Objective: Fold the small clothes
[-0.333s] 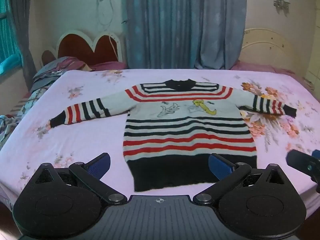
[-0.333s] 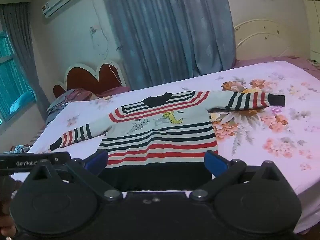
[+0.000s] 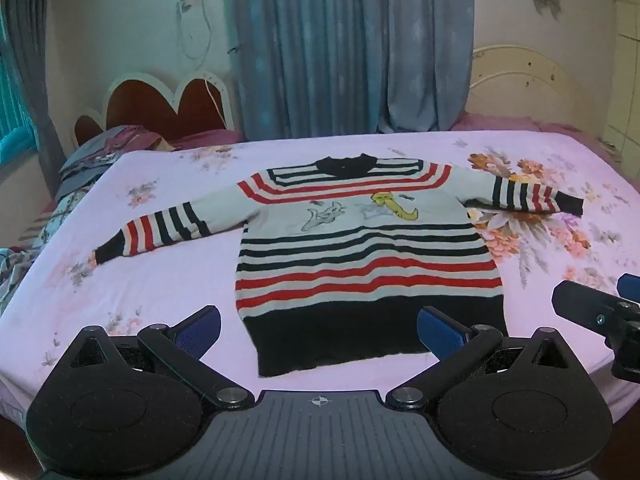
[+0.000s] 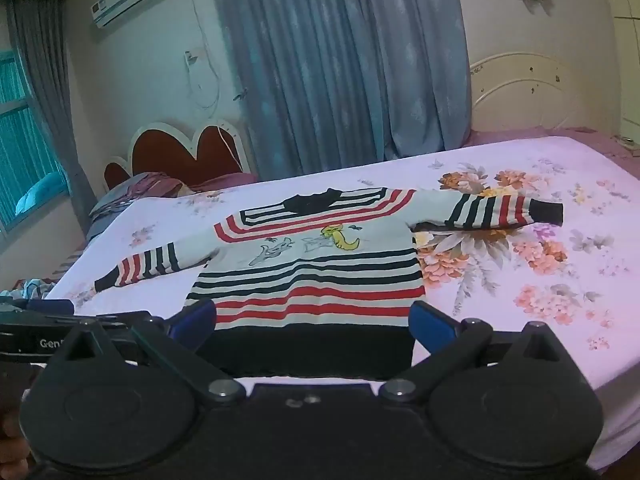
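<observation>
A small striped sweater (image 3: 368, 256) in white, red and black, with cartoon prints on the chest, lies flat on the pink bed, both sleeves spread out; it also shows in the right wrist view (image 4: 316, 280). My left gripper (image 3: 318, 328) is open and empty, above the near bed edge in front of the black hem. My right gripper (image 4: 312, 322) is open and empty, just short of the hem. The right gripper's tip shows at the right edge of the left wrist view (image 3: 592, 312).
The pink floral bedsheet (image 3: 160, 272) covers the bed. Crumpled bedding and clothes (image 3: 96, 156) lie at the far left by a heart-shaped headboard (image 3: 168, 108). Grey-blue curtains (image 3: 348, 48) hang behind. A second cream headboard (image 3: 520, 84) stands at the back right.
Both views have shifted only slightly; the sweater lies as before and both grippers stay open.
</observation>
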A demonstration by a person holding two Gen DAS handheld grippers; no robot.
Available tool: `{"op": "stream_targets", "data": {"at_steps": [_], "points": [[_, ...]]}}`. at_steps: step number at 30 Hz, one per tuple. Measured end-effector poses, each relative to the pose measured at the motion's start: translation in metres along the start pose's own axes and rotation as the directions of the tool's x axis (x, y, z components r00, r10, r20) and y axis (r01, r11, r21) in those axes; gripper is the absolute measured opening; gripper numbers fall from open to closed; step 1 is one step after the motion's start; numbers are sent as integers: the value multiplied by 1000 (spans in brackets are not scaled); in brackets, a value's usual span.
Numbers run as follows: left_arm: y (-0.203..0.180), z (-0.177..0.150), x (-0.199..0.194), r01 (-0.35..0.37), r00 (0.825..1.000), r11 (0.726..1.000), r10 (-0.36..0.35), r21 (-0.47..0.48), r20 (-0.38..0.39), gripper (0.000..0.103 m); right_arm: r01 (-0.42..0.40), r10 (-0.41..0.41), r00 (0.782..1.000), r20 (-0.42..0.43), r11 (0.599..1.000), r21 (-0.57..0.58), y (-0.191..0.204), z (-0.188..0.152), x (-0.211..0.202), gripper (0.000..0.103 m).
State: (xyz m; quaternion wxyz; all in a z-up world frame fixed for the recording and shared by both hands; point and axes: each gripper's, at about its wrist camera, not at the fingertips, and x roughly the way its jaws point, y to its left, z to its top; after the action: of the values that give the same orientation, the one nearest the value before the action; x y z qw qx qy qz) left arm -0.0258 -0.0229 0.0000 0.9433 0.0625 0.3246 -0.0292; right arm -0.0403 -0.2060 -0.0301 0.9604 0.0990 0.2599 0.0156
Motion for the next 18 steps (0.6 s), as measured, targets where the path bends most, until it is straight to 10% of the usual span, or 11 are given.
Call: {"op": "stream_targets", "data": {"at_steps": [18], "points": [[6, 4, 1, -10, 1000, 1000, 10, -14, 14, 103, -4, 4, 1000, -8, 1000, -1, 1, 1, 4, 102]]}}
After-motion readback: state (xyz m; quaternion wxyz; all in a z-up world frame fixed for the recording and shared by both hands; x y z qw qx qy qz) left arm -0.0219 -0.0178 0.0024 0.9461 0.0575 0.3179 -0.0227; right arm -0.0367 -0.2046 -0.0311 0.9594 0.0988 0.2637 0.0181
